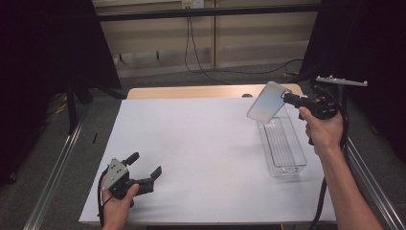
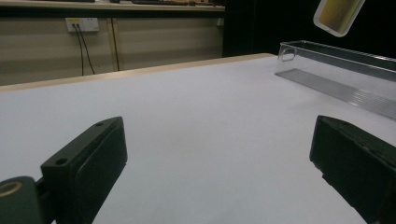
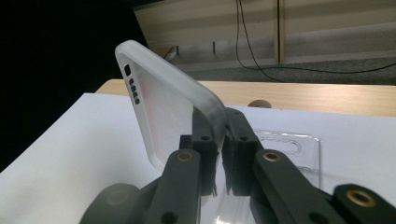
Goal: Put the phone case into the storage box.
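Left gripper (image 1: 146,171) jaws wide, empty, near front edge | right gripper (image 1: 286,98) clamps phone case (image 1: 268,101) above clear bin (image 1: 282,143)

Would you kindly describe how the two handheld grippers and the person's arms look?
Both are black pistol-shaped tools with two blocky black tongs on hinged links with brass-coloured pivots. The left gripper carries a grey three-cornered plate with small holes; the right gripper has a similar plate and a trailing black cable. The forearms are bare, with no sleeves showing.
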The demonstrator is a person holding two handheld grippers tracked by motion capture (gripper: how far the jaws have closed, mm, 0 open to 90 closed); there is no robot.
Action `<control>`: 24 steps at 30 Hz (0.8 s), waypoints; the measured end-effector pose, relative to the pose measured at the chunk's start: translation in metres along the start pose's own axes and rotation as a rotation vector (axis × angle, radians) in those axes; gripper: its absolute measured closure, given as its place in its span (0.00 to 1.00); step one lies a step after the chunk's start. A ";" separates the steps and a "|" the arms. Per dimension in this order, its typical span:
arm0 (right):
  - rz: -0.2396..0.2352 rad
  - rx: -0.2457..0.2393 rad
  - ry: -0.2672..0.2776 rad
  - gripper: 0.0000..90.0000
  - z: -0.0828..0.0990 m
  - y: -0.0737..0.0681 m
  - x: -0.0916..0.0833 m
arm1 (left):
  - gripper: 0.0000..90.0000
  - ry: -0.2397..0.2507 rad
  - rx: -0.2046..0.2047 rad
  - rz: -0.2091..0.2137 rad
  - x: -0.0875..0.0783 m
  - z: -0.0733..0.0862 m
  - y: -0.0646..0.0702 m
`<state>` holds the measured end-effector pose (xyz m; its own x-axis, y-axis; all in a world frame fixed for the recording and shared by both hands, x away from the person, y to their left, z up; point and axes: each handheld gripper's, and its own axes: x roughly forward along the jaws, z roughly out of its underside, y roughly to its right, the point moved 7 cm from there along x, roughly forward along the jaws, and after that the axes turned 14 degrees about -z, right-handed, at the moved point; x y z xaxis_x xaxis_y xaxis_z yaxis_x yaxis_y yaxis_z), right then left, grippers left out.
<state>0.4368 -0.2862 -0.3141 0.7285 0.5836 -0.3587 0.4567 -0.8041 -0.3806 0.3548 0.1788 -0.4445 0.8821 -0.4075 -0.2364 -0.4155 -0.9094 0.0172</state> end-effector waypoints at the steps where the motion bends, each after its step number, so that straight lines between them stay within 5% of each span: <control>1: 0.003 -0.001 0.002 0.94 -0.001 0.001 0.000 | 0.05 0.002 0.003 -0.002 0.000 0.000 -0.001; 24: 0.101 -0.053 -0.006 0.94 -0.013 0.038 0.001 | 0.04 -0.003 -0.010 -0.001 0.002 0.001 0.001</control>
<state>0.4614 -0.3180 -0.3180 0.7695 0.4995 -0.3981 0.4073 -0.8638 -0.2965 0.3562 0.1776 -0.4459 0.8818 -0.4065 -0.2392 -0.4125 -0.9106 0.0266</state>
